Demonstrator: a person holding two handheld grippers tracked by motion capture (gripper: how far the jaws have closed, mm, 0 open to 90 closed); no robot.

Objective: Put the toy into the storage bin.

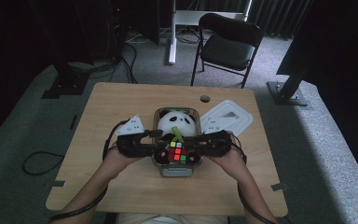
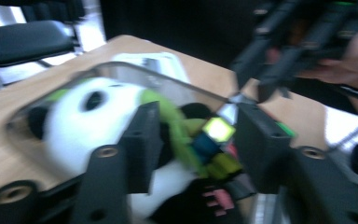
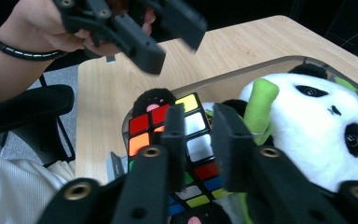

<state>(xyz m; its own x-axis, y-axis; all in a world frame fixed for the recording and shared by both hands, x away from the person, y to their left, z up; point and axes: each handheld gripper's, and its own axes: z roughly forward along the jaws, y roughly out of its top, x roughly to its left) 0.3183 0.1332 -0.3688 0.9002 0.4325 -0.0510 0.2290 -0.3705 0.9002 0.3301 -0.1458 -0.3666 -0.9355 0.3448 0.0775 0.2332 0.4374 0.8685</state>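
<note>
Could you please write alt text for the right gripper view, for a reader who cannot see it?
A colourful puzzle cube lies beside a plush panda in a clear container on a wooden table. The right gripper hovers over the cube with narrowed jaws; the left gripper hangs above.

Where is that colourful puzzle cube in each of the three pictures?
High view: the puzzle cube sits low of centre, at the clear box's near end.
Left gripper view: blurred, right of centre, between the black jaws.
Right gripper view: left of centre, behind the jaws.
Shared landmark: the plush panda lies beside it in the box.
</note>
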